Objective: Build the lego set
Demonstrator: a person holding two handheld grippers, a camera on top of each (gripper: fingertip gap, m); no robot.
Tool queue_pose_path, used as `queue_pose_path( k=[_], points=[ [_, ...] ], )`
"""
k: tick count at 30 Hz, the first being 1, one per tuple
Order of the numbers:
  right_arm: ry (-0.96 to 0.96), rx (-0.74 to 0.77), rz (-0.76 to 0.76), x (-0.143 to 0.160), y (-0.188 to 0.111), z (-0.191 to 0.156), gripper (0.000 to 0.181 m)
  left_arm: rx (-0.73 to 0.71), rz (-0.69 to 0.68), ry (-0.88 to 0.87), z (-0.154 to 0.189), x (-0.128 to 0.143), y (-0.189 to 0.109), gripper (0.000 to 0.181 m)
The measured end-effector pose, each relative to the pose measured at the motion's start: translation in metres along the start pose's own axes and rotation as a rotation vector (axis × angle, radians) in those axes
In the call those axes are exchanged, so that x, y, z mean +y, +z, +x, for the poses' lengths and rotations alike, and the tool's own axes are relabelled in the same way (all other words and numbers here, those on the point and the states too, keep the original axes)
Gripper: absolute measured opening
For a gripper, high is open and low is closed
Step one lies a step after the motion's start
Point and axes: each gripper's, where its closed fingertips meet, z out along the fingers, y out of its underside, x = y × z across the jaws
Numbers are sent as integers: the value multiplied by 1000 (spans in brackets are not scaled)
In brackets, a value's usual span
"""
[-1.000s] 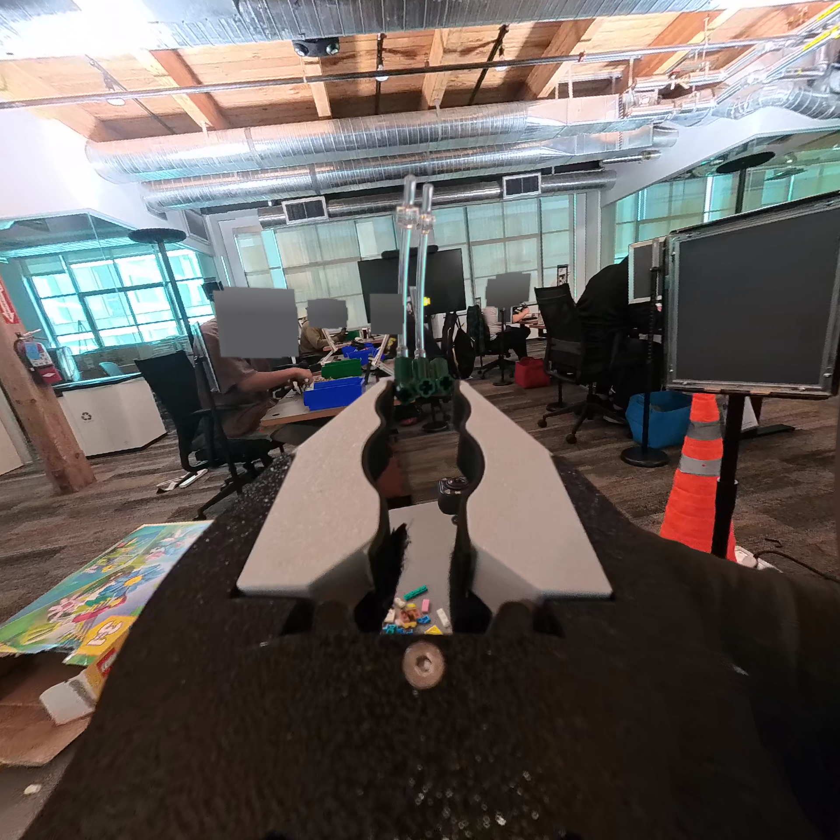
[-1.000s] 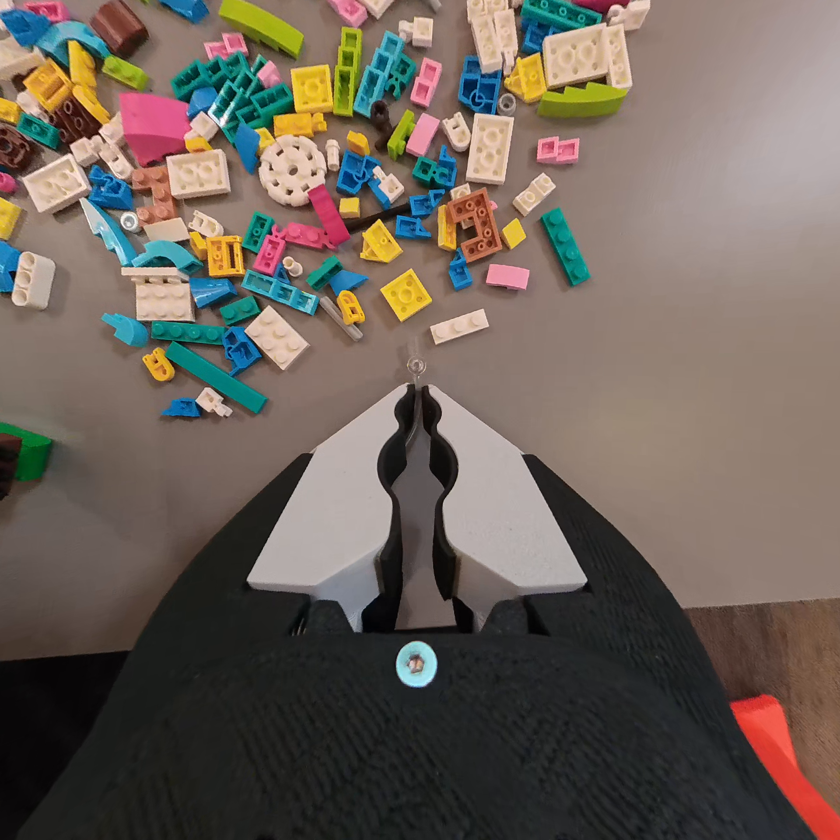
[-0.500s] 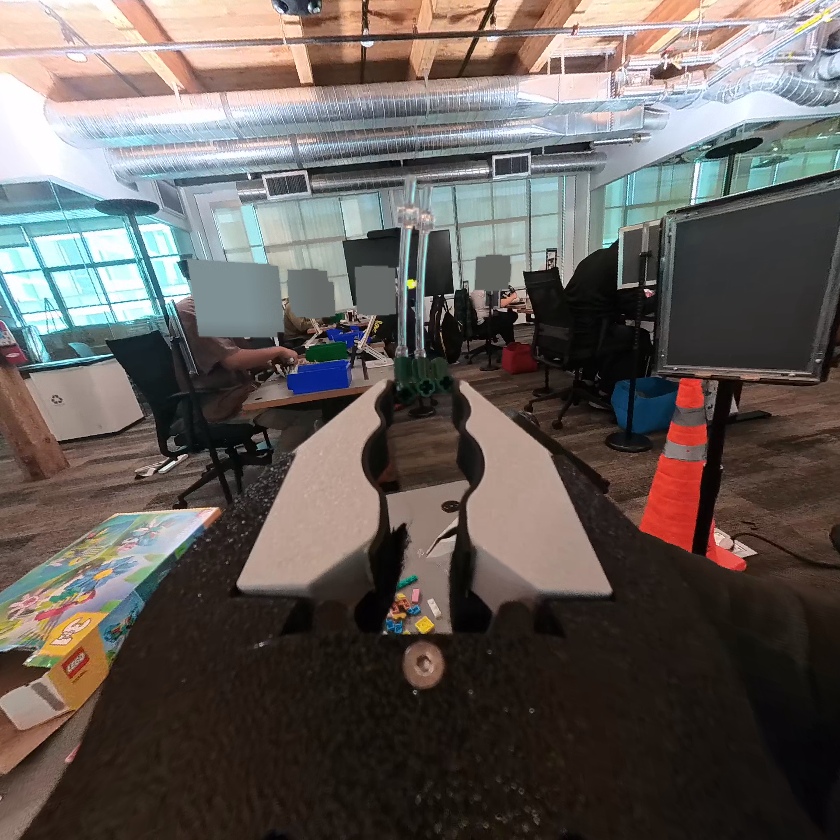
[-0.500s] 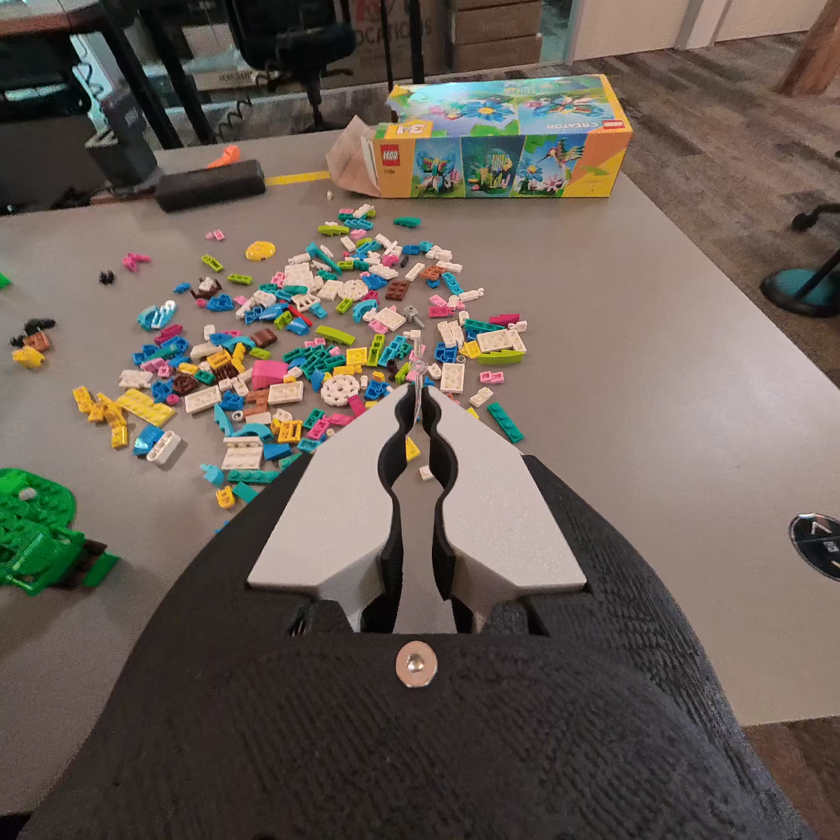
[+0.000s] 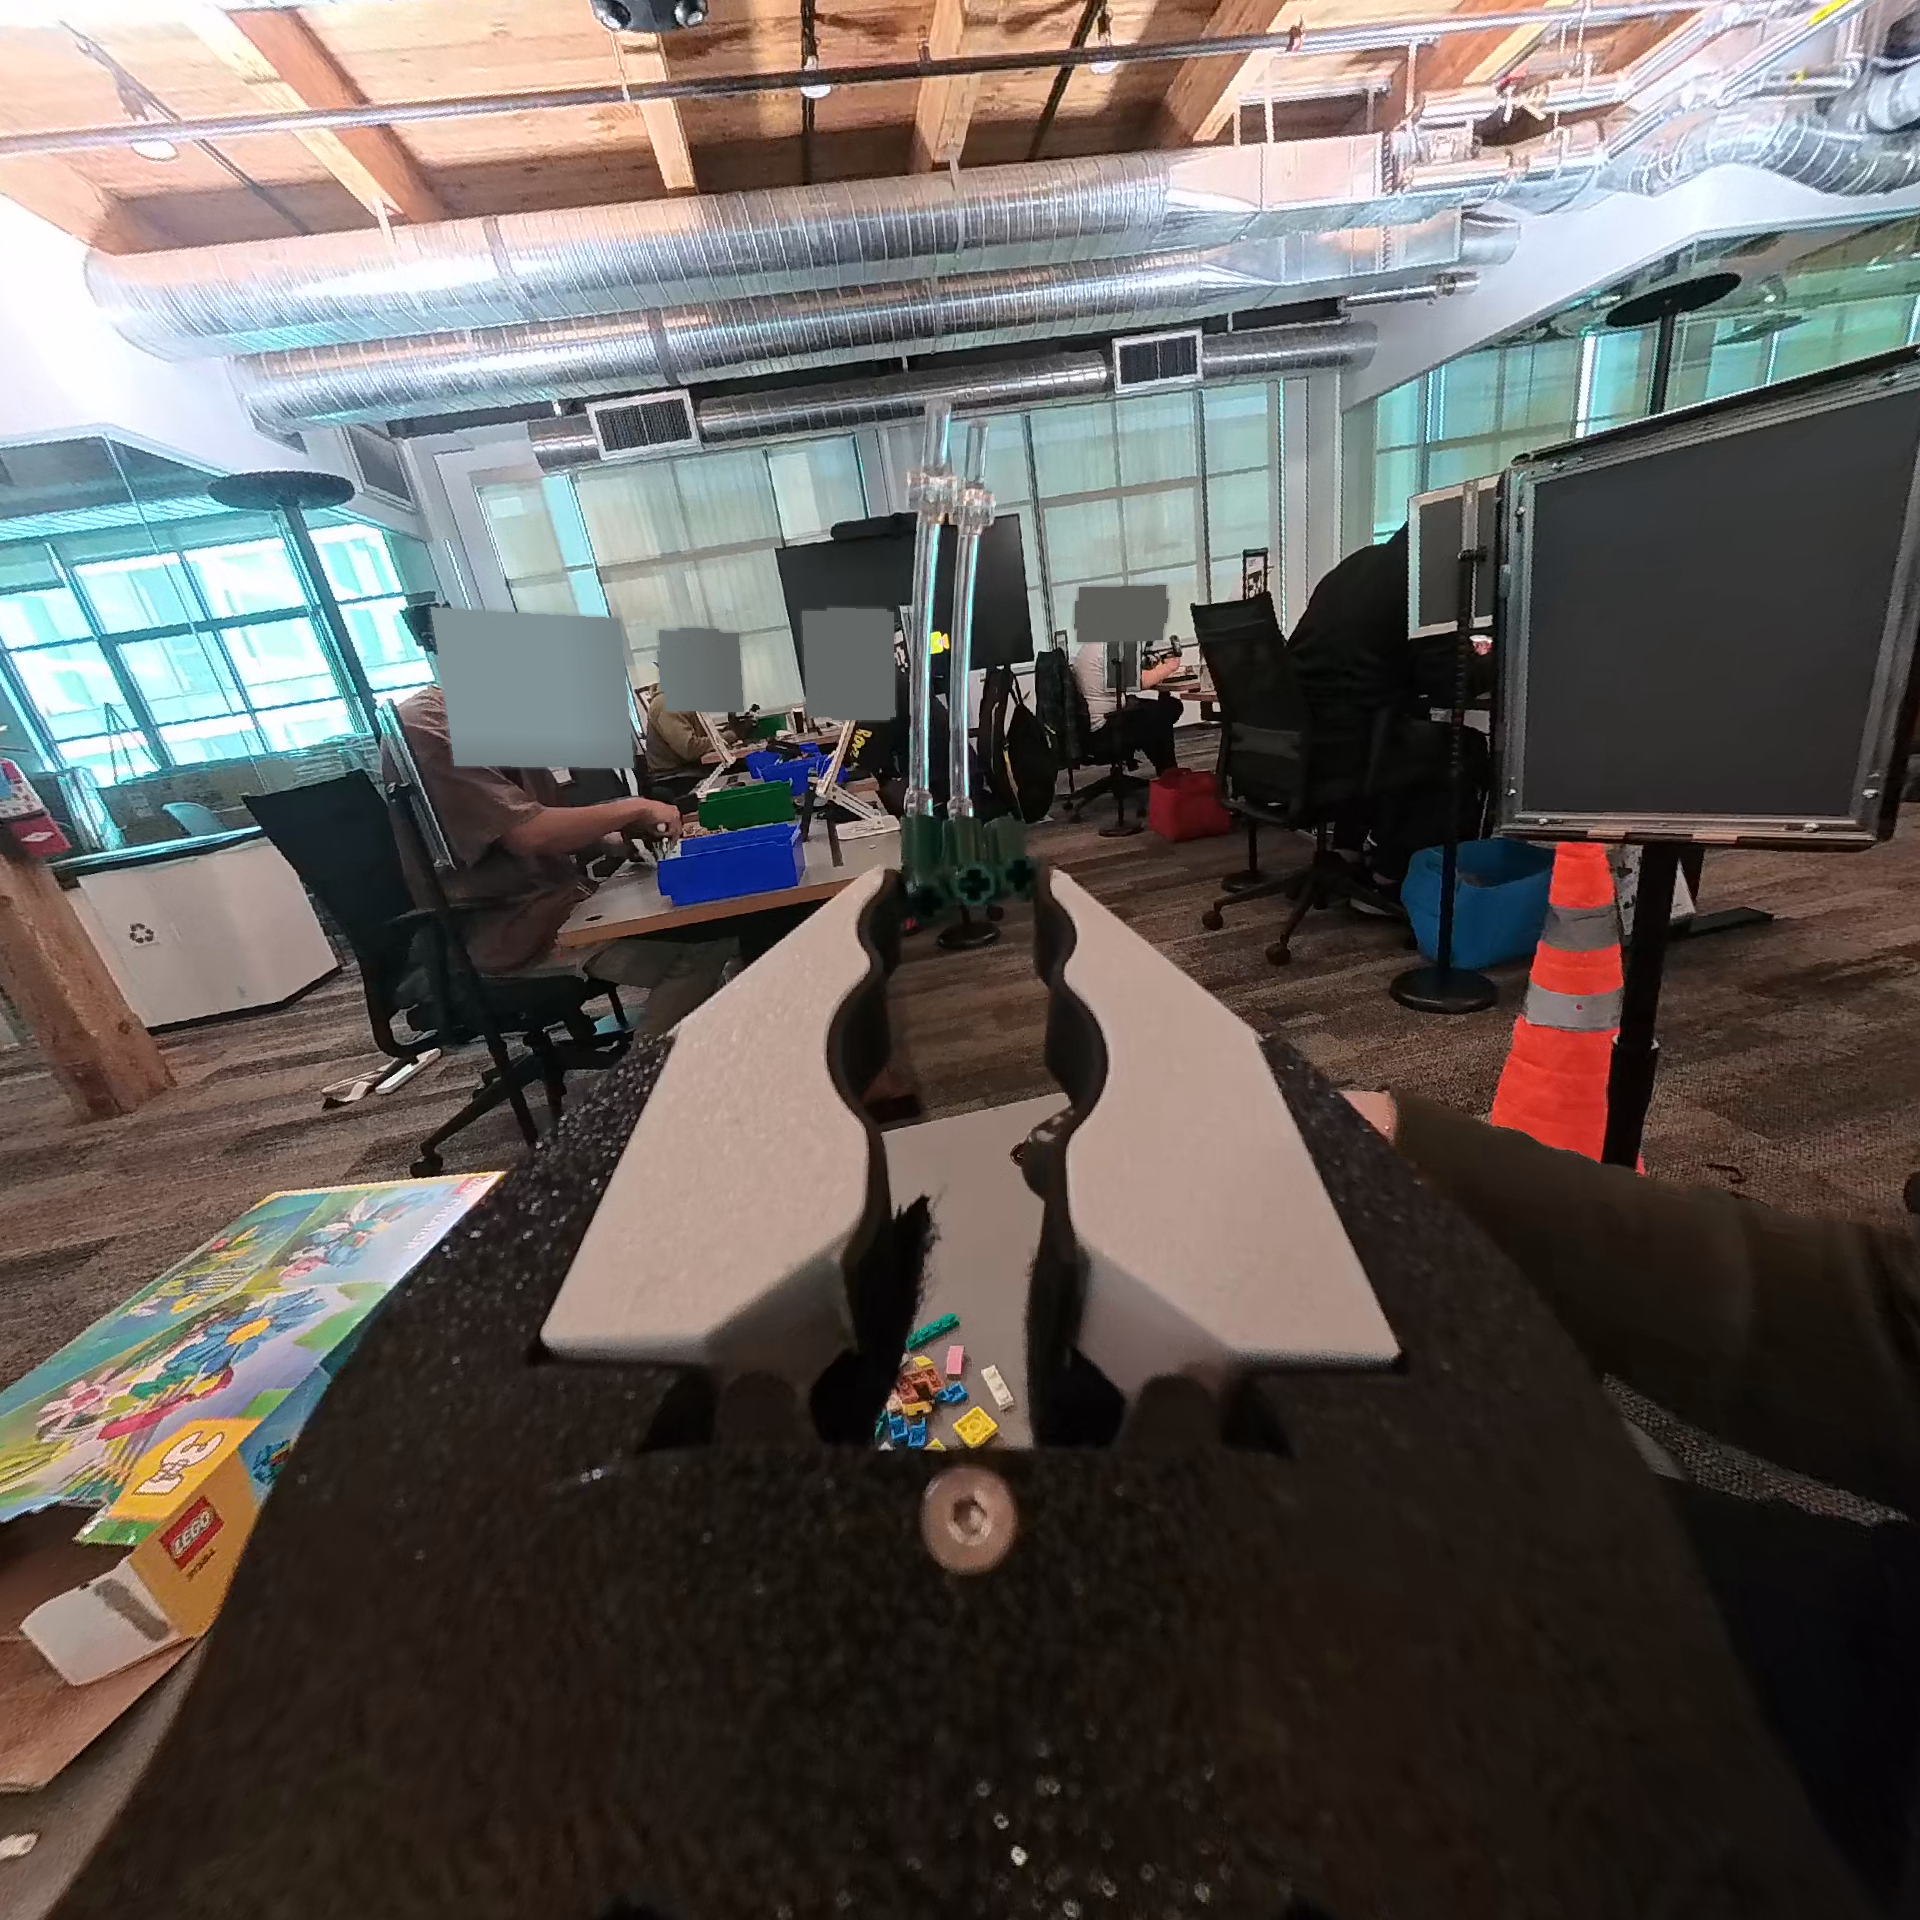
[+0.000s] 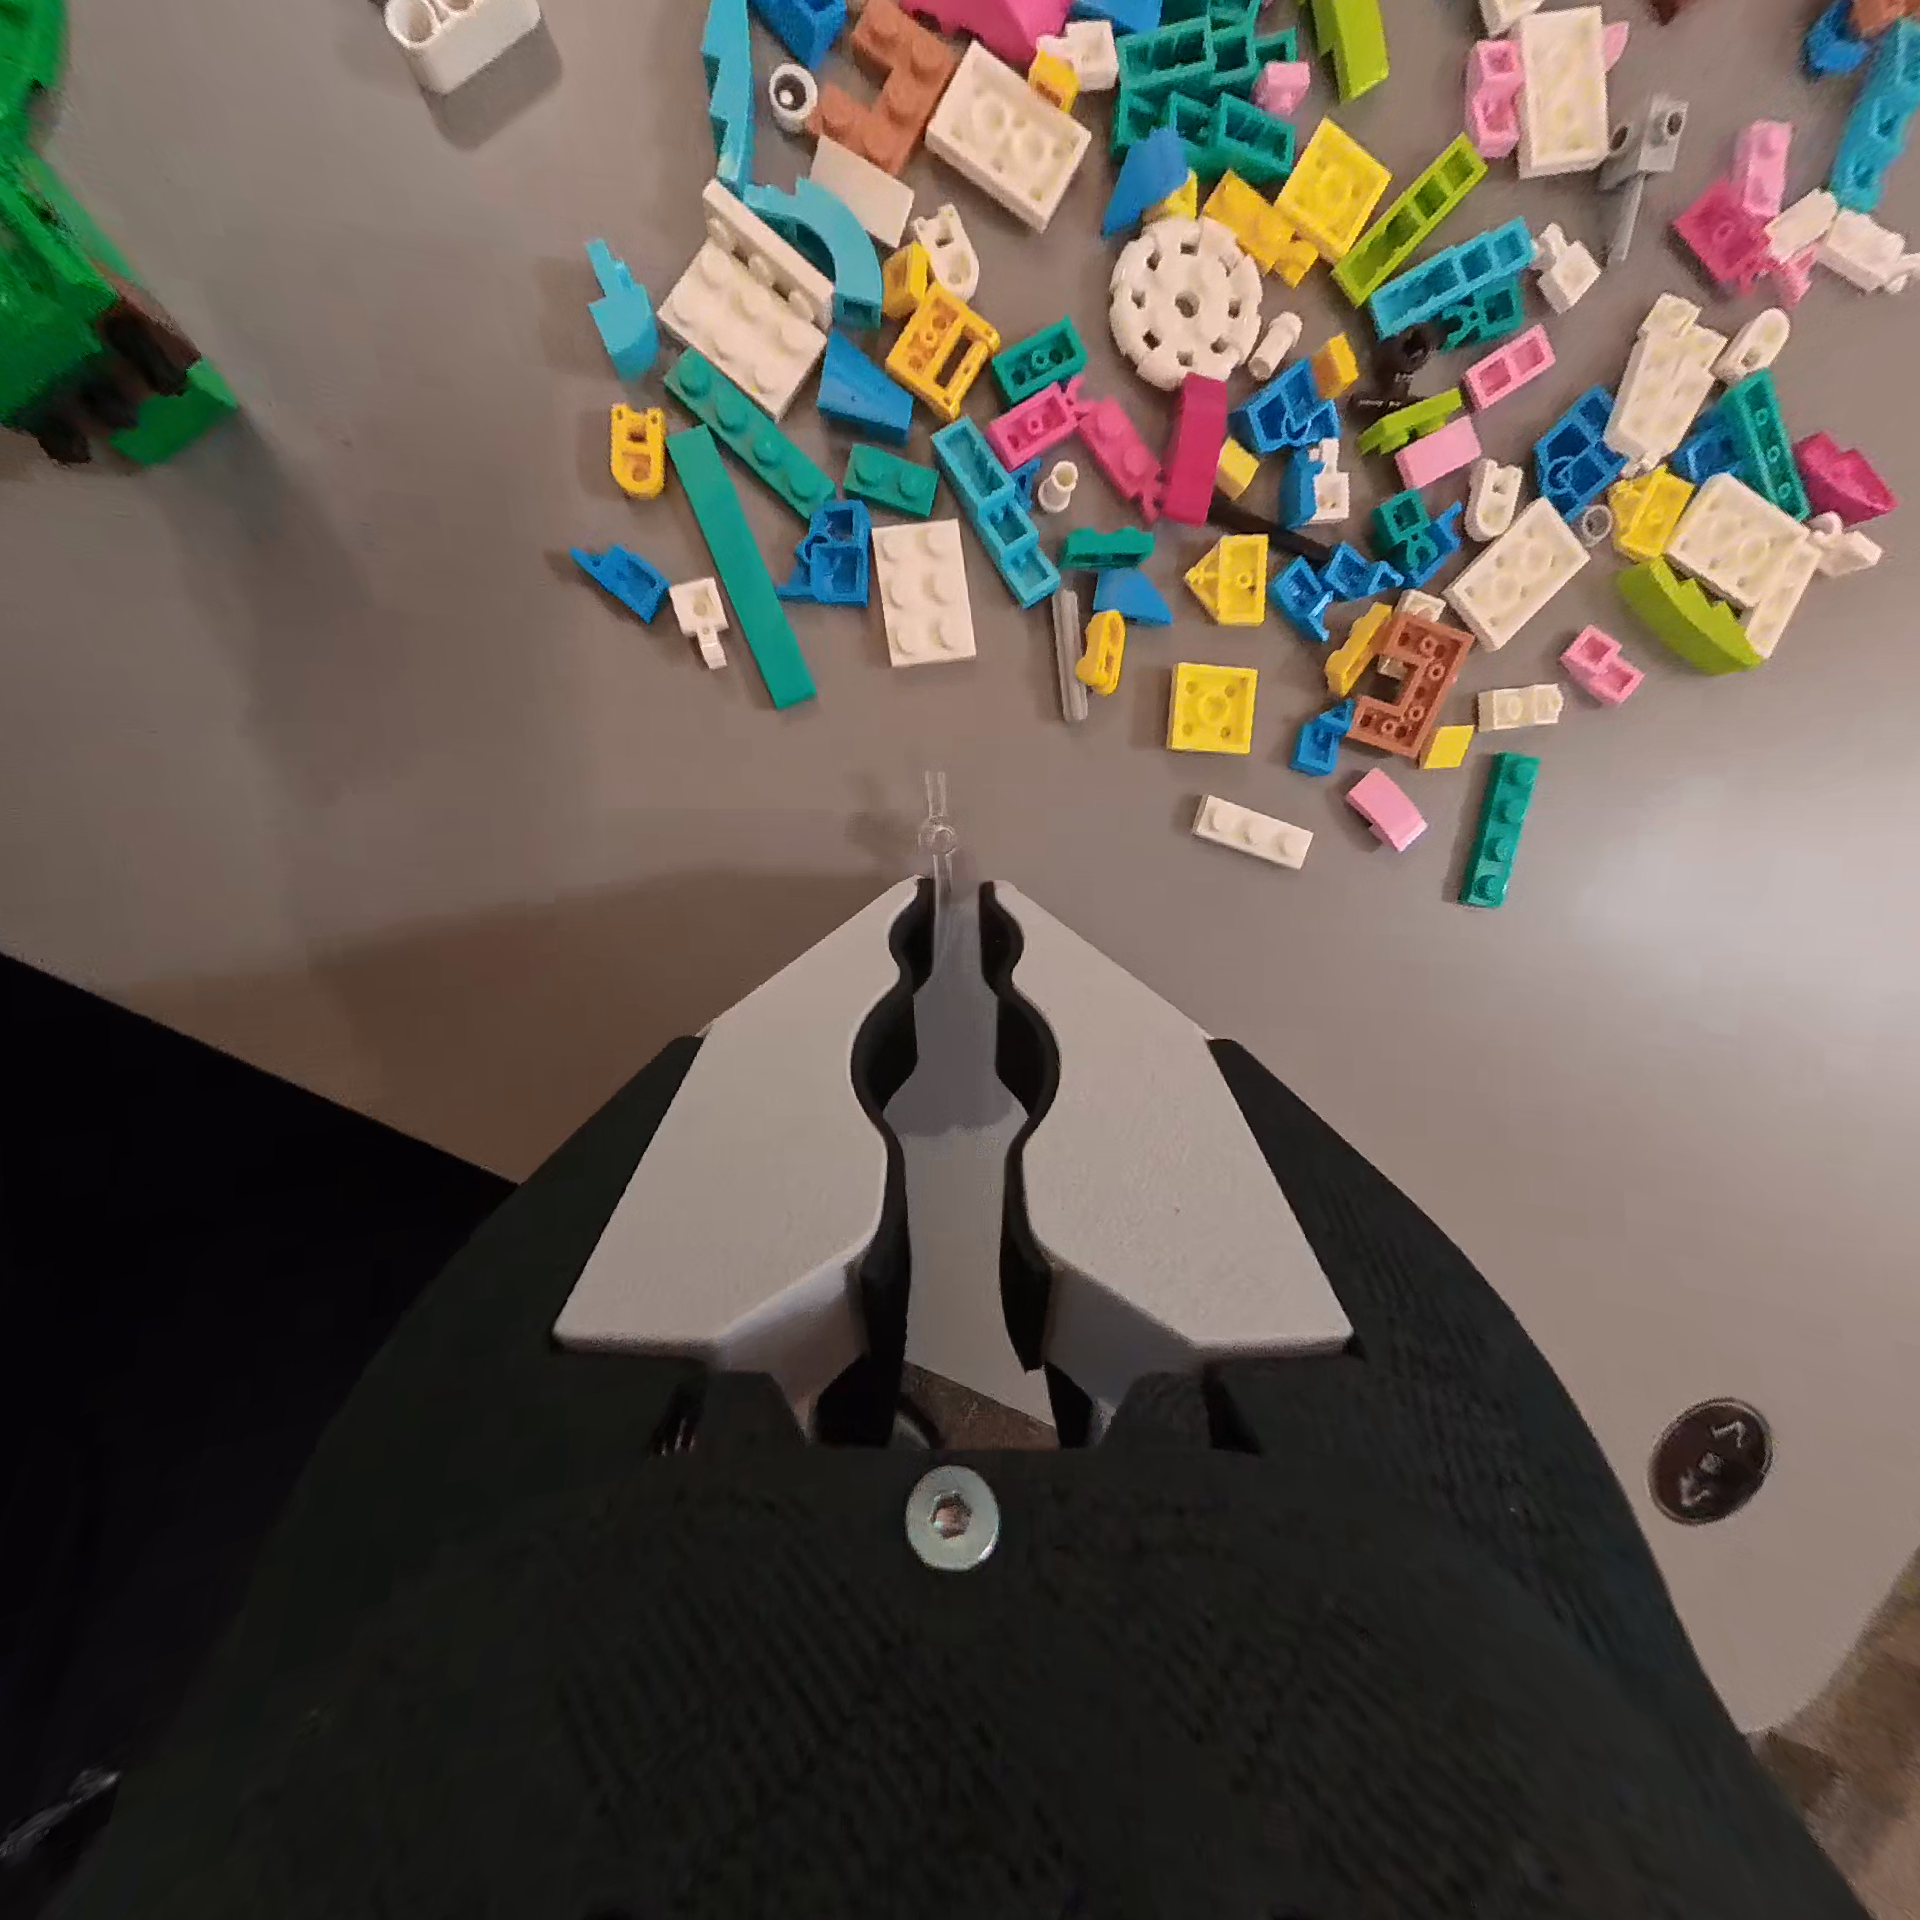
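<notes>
My left gripper (image 5: 968,883) is shut on a dark green lego piece (image 5: 966,871) at its fingertips and holds it up in the air. Two clear rods (image 5: 948,634) stand up from that piece. My right gripper (image 6: 948,885) is shut on a thin clear rod (image 6: 938,831) and points down at the grey table (image 6: 416,779). A spread of loose lego pieces (image 6: 1195,395) in several colours lies just beyond its tips. A green lego build (image 6: 73,270) lies at the left edge. A few loose pieces (image 5: 940,1397) show between the left fingers.
The lego box (image 5: 156,1382) lies at the table's left edge in the left wrist view. A sleeved arm (image 5: 1662,1309) shows at the right. An orange cone (image 5: 1569,1018), a dark screen on a stand (image 5: 1694,644) and people at desks stand beyond. A round metal disc (image 6: 1709,1460) sits in the table. Spacing between my two grippers at the tips: around 35 cm.
My right gripper, holding the clear rod throughout, tilted up to face across the table and has come back down over the loose pieces, farther left. My left gripper's view drifted slightly.
</notes>
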Motion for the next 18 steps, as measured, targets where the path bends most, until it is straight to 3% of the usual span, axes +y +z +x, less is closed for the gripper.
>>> queue_pose_path(
  k=[12, 18],
  points=[
    [-12, -120, -104, -8, 8, -5, 15, -1, 1, -7, -3, -1, -4, 23],
    [-95, -91, -32, -17, 7, -5, 7, -1, 4, -6, -4, -1, -4, 23]
  ],
)
